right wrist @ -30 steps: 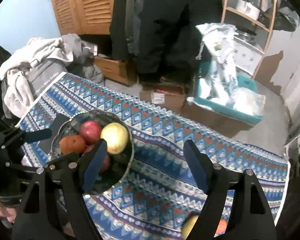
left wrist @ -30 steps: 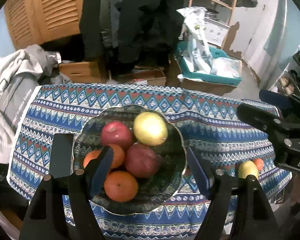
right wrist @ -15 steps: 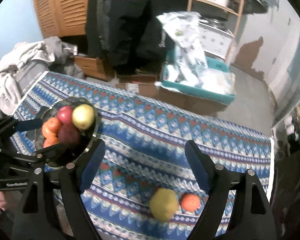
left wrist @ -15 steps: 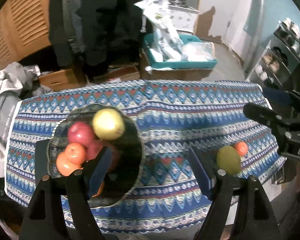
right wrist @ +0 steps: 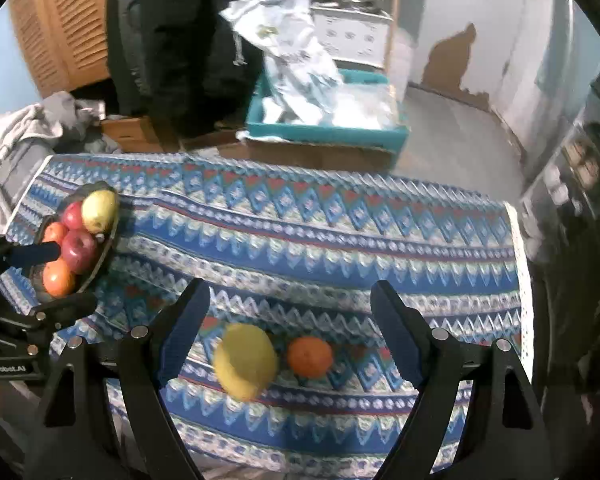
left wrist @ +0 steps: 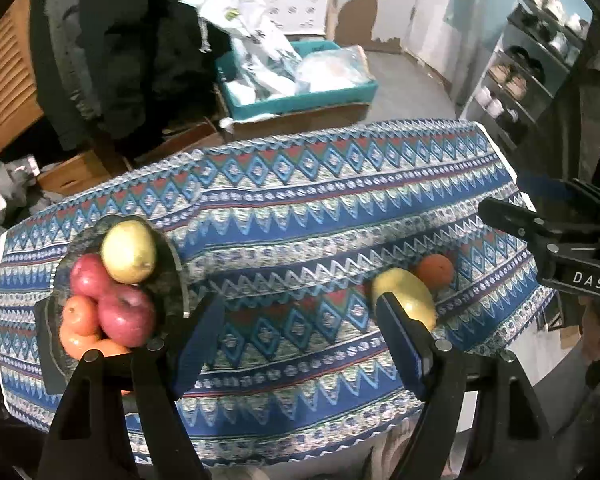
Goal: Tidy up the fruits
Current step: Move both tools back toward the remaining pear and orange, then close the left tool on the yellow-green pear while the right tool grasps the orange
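A dark glass bowl (left wrist: 172, 256) at the table's left holds two red apples, several oranges and a yellow pear (left wrist: 129, 251); it also shows in the right wrist view (right wrist: 108, 248). A loose yellow pear (right wrist: 245, 360) and an orange (right wrist: 310, 357) lie near the table's front right edge; the left wrist view shows the pear (left wrist: 404, 292) and the orange (left wrist: 434, 271) too. My right gripper (right wrist: 288, 336) is open and empty, hovering above those two fruits. My left gripper (left wrist: 300, 340) is open and empty over the cloth between bowl and pear.
The table wears a blue patterned cloth (right wrist: 300, 232). Behind it stand a teal bin with plastic bags (right wrist: 324, 120), cardboard boxes (right wrist: 128, 132), hanging dark coats and a pile of grey clothes (right wrist: 32, 128). A shoe rack (left wrist: 528, 76) is at right.
Both grippers have swung right, away from the bowl. The loose pear and orange now lie between the right gripper's fingers in view. Both stayed open.
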{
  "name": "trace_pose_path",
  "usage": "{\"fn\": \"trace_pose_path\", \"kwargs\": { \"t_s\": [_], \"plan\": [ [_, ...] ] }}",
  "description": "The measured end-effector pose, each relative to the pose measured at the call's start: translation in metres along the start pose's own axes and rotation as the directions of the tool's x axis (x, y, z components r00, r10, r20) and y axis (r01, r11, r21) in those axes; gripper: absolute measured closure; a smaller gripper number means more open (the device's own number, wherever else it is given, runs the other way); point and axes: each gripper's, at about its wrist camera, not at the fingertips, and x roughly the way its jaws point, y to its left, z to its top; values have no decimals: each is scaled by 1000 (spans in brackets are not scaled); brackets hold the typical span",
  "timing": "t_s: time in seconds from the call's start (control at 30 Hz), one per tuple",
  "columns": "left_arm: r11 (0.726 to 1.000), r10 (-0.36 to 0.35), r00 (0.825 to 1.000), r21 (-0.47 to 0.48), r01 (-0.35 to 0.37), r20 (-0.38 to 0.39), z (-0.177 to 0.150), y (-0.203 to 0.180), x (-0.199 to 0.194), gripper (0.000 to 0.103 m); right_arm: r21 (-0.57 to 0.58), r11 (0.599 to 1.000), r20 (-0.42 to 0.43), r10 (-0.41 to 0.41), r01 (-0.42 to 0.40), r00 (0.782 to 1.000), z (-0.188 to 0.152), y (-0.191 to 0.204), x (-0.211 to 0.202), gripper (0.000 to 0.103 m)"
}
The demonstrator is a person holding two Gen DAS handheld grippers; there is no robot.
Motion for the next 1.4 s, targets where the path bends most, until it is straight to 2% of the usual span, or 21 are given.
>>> {"fn": "trace_pose_path", "kwargs": {
  "t_s": [0.13,0.27,0.4,0.63,0.9,1.07,1.4],
  "plan": [
    [1000,-6,1000,27,6,-29,0,-19,11,23,20,1000,-15,-15,15,1000,-12,-16,1,20],
    [1000,-11,998,23,12,-55,-2,-33,24,16,41,999,-34,-14,15,999,-21,-30,5,21],
    [999,-31,995,24,33,-93,-4,-46,41,16,41,998,-55,-48,50,997,-30,-41,11,20],
    [998,-40,991,35,45,-130,-4,-64,69,16,81,995,-113,-48,57,992,-42,-60,31,20],
    [996,-35,983,74,49,-178,-1,-85,98,16,97,992,-206,-56,77,977,-59,-77,60,20],
    [995,-46,976,74,63,-214,-1,-93,116,16,146,987,-206,-42,73,978,-61,-89,61,20],
    [992,-81,963,76,104,-257,-5,-99,147,16,147,987,-226,-33,68,973,-63,-92,71,20]
  ]
}}
